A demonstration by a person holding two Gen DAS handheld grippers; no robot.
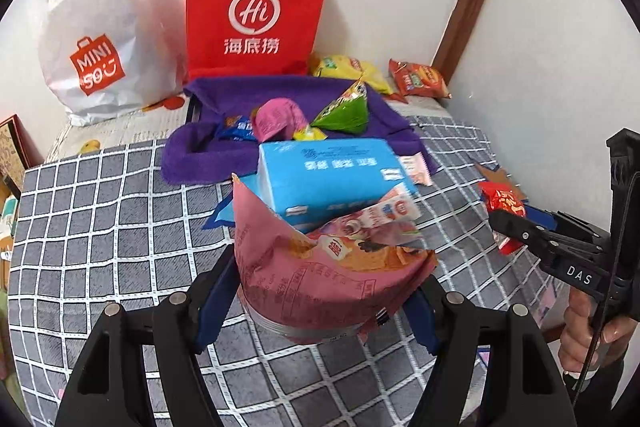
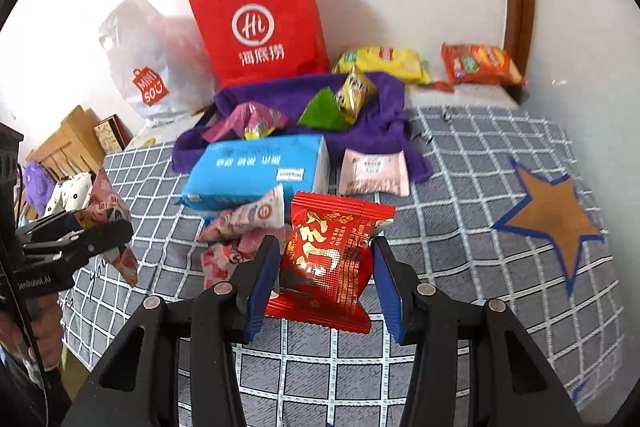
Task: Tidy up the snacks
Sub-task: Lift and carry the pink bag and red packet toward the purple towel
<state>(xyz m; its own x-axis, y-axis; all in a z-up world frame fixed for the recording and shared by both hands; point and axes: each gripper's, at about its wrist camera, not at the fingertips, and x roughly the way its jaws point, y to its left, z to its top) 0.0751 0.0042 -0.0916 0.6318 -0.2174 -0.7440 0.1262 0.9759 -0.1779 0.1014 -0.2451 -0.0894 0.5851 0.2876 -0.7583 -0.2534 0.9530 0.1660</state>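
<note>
My left gripper (image 1: 320, 291) is shut on a pink snack bag (image 1: 320, 267) and holds it above the checked cloth; it also shows in the right wrist view (image 2: 108, 219). My right gripper (image 2: 326, 267) is shut on a red snack packet (image 2: 328, 263), also seen in the left wrist view (image 1: 502, 205). A purple towel (image 1: 224, 99) holds a pink packet (image 1: 276, 119), a green triangular packet (image 1: 344, 111) and a blue packet (image 1: 236, 129). A blue tissue pack (image 2: 256, 167) lies in front of it.
A red paper bag (image 2: 260, 27) and a white Miniso bag (image 1: 100, 39) stand against the wall. A yellow bag (image 2: 380, 61) and an orange bag (image 2: 480, 63) lie at the back right. A pale pink packet (image 2: 374, 173) and pink wrappers (image 2: 240, 227) lie on the checked cloth (image 2: 460, 187).
</note>
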